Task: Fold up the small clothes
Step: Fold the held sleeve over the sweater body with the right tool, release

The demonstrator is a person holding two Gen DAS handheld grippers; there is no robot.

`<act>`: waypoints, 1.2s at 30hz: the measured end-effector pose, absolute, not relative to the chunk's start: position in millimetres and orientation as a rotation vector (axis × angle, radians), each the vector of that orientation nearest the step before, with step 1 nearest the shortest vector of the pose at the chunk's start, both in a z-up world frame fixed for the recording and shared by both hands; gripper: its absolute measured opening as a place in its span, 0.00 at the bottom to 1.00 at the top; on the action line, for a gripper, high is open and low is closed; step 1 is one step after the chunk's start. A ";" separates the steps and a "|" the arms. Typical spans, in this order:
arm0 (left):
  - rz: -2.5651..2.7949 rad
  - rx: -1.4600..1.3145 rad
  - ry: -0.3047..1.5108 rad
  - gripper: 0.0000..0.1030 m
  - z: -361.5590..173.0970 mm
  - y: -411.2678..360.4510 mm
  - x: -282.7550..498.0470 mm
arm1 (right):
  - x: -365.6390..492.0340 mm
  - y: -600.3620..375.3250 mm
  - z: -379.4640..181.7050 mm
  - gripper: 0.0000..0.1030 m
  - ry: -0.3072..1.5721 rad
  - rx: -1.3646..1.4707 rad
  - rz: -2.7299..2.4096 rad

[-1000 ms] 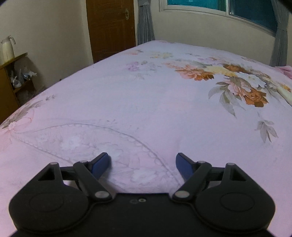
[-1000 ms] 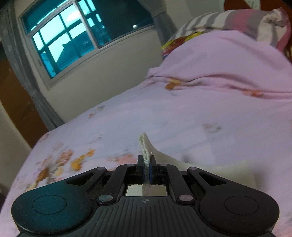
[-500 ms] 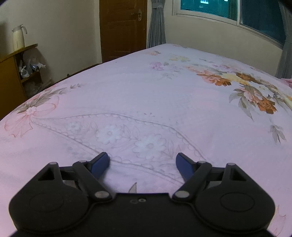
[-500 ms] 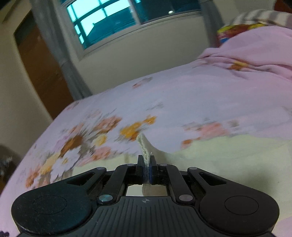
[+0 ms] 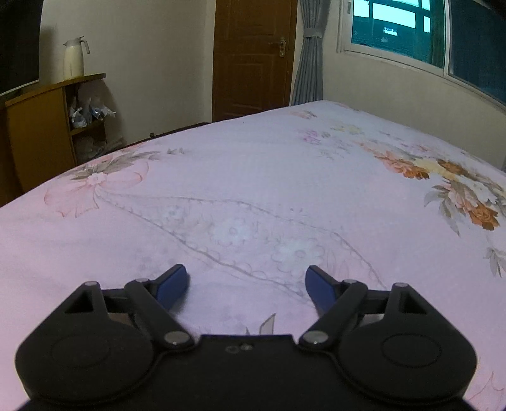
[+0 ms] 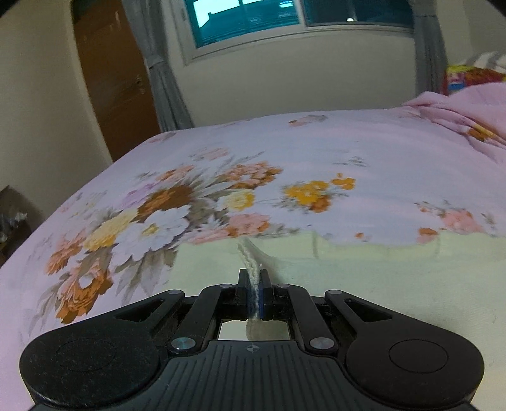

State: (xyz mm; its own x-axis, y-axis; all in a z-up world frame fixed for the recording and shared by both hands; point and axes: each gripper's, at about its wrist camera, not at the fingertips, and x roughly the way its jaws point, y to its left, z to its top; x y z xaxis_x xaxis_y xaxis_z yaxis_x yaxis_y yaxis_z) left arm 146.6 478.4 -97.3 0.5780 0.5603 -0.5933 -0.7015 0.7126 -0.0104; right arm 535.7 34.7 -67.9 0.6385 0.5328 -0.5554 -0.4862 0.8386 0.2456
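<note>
On the near right of the pink floral bedsheet (image 6: 348, 148), my right gripper (image 6: 255, 292) pinches the ribbed edge of the pale yellow-cream knit garment (image 6: 363, 278), jaws pressed together on it, probably to carry that edge over for a fold. Rest of garment lies flat, spreading right. My left gripper (image 5: 244, 284) hovers over bare sheet, jaws spread, holding nothing, likely ready to take the other edge.

Dim, warm indoor light; window (image 6: 249, 19) ahead glows teal. Fisheye bends edges, corners vignette dark. Bedsheet (image 6: 316, 151) print slightly motion-blurred.
</note>
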 end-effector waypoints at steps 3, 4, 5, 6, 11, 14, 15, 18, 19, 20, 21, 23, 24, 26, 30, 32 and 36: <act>0.746 -0.257 0.600 0.81 -98.9 479.9 148.6 | 531.4 50.3 -73.4 0.04 0.659 0.049 0.600; 0.744 -0.259 0.600 0.82 -99.1 480.3 148.8 | 529.6 54.2 -75.5 0.04 0.665 0.052 0.609; 0.744 -0.261 0.599 0.82 -99.2 480.0 148.3 | 528.5 57.4 -77.4 0.04 0.666 0.050 0.611; 0.743 -0.261 0.597 0.82 -99.7 480.0 149.3 | 527.4 60.8 -79.8 0.04 0.670 0.050 0.613; 0.744 -0.257 0.596 0.83 -101.0 479.7 149.5 | 524.1 69.3 -89.4 0.05 0.687 0.051 0.616; 0.758 -0.252 0.592 0.84 -100.6 478.1 149.4 | 522.3 71.8 -91.5 0.05 0.684 0.044 0.619; 0.779 -0.255 0.583 0.84 -100.5 477.2 148.4 | 521.5 72.3 -91.4 0.05 0.682 0.039 0.620; 0.856 -0.258 0.577 0.83 -98.9 474.0 146.9 | 520.1 73.0 -90.3 0.05 0.675 0.028 0.630; 0.858 -0.252 0.582 0.83 -99.3 472.9 148.0 | 519.3 73.0 -89.3 0.05 0.671 0.026 0.635; 0.860 -0.244 0.588 0.83 -99.7 472.3 149.3 | 518.7 73.9 -88.3 0.05 0.669 0.024 0.644; 0.861 -0.241 0.592 0.83 -99.8 472.2 149.9 | 518.0 75.0 -88.1 0.05 0.669 0.020 0.649; 0.860 -0.240 0.595 0.83 -100.1 472.4 149.9 | 515.7 77.9 -87.3 0.05 0.661 0.009 0.659; 0.858 -0.243 0.594 0.83 -100.2 473.4 149.2 | 515.2 79.0 -87.5 0.05 0.661 0.010 0.666; 0.857 -0.245 0.594 0.83 -100.1 474.1 148.6 | 515.2 81.5 -91.5 0.05 0.677 0.011 0.670; 0.862 -0.229 0.600 0.83 -101.4 470.9 150.7 | 511.7 83.8 -100.0 0.05 0.687 0.019 0.695; 0.862 -0.226 0.600 0.84 -102.0 470.9 151.1 | 512.2 83.2 -102.9 0.05 0.698 0.033 0.694; 0.862 -0.225 0.600 0.84 -102.7 470.9 151.0 | 512.7 79.5 -105.9 0.05 0.729 0.092 0.734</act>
